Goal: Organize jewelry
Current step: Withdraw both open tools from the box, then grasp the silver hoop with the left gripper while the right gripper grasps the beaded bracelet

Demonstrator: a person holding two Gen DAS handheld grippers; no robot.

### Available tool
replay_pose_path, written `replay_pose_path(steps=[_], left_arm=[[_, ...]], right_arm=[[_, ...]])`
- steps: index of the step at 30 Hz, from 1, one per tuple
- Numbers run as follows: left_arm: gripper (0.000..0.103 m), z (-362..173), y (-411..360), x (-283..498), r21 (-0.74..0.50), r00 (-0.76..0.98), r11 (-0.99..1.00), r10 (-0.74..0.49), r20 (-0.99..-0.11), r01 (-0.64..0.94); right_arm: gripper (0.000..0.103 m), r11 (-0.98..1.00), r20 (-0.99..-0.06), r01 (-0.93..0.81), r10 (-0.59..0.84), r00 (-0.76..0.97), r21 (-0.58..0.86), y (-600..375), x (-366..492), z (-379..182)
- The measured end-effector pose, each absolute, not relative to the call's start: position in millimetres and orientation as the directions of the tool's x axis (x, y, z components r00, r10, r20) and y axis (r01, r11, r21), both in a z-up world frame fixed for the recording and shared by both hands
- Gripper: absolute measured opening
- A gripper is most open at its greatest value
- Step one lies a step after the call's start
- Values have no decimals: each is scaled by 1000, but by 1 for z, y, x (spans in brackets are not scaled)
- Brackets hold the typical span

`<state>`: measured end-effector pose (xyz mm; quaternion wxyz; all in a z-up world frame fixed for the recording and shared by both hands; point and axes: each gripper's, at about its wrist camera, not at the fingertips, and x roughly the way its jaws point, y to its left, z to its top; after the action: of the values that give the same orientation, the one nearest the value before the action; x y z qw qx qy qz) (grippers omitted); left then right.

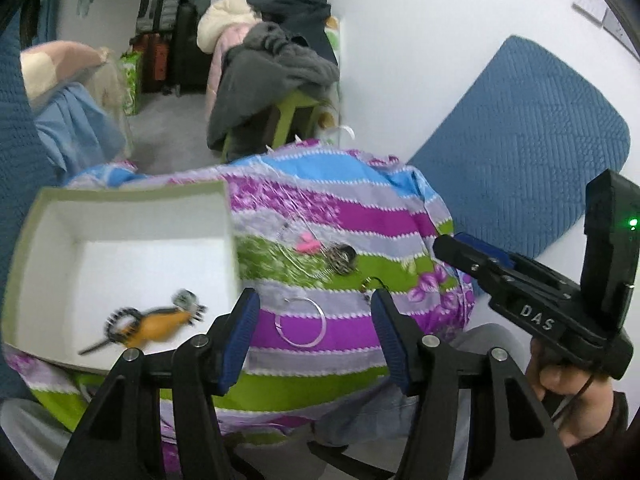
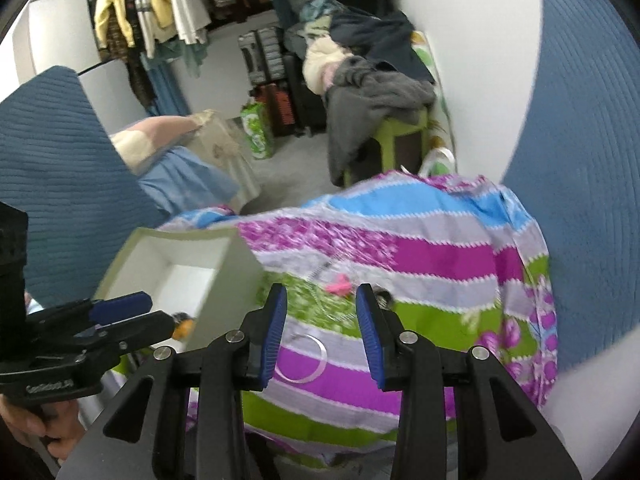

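Striped cloth covers my work surface; my left gripper and right gripper both hover part-open and empty above the silver hoop, box alongside.

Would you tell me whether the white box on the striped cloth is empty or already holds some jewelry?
Not empty. The white box is open-topped, and an orange-and-black jewelry piece lies on its floor; the silver hoop is outside, on the cloth.
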<state>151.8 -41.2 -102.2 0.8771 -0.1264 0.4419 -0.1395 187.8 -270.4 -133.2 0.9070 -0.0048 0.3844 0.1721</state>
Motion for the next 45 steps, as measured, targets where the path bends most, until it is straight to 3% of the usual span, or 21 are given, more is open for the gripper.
replay_pose_path(steps=[5,9,24,41,44,45], left_arm=[[59,-126,-66,156,-329,534,937,-340,-774,120],[73,-147,-87,162,-286,492,949,-312,-813,130],[74,-218,-134,193,-119,403,987,-151,-903,104],[74,-266,-130,216,-7,365,1000,-7,-931,0],[72,-267,-133,215,5,377,1000,0,-926,13],[67,-266,-134,214,7,385,1000,-3,-923,25]], right_arm=[[33,948,-741,-289,288,607,132,-296,195,-168],[30,951,-772,-274,281,570,144,-308,204,-198],[23,949,-842,-233,297,450,210,-333,249,-259],[19,955,-899,-272,220,378,119,-325,265,-290],[10,948,-902,-304,207,379,90,-319,262,-290],[7,947,-902,-309,209,378,90,-318,261,-290]])
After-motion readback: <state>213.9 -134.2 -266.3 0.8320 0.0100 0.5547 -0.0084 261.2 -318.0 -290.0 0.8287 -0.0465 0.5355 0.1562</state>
